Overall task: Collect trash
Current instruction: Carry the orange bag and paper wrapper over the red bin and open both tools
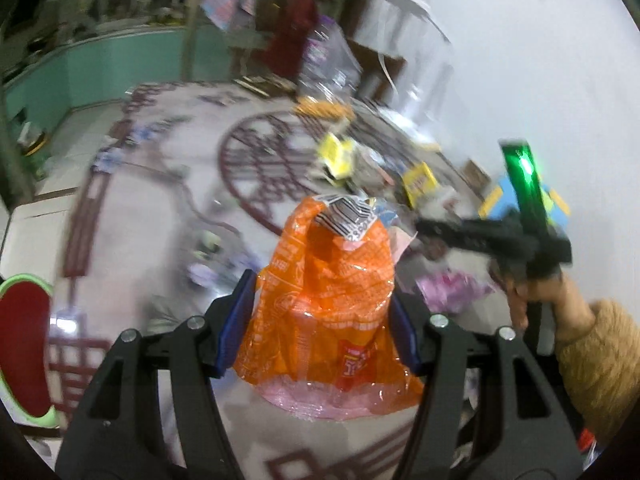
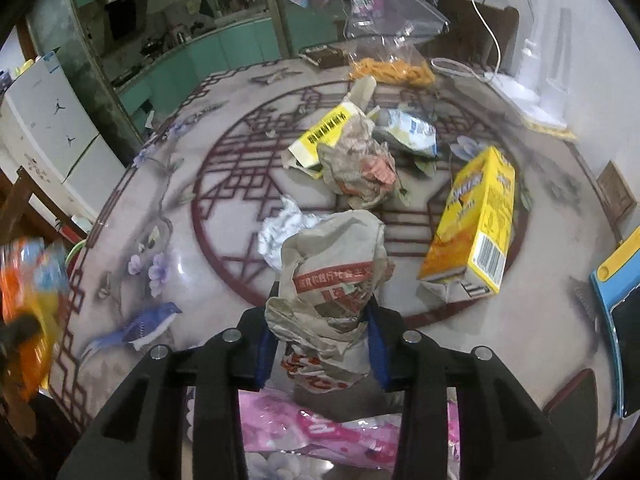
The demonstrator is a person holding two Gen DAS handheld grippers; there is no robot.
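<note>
My left gripper point(image 1: 320, 312) is shut on an orange plastic wrapper point(image 1: 324, 280), which stands up between the blue pads point(image 1: 236, 320) above the table; the same wrapper shows blurred at the left edge point(image 2: 24, 300) of the right wrist view. My right gripper point(image 2: 322, 340) is shut on a crumpled brown paper with red print point(image 2: 332, 264) over the near part of the round patterned table point(image 2: 160, 200). More trash lies beyond it: a white tissue point(image 2: 280, 228), a yellow carton point(image 2: 476, 224), another crumpled paper point(image 2: 360, 172), a yellow-labelled packet point(image 2: 320, 136) and a blue-and-white packet point(image 2: 412, 132).
A pink wrapper point(image 2: 320, 432) lies under the right gripper. A clear bag with orange snacks point(image 2: 392, 68) stands at the table's far side, and a blue and yellow object point(image 2: 616, 300) at its right edge. A red stool with a green rim point(image 1: 24, 344) is beside the table. A sleeved hand point(image 1: 532, 296) holds the other gripper.
</note>
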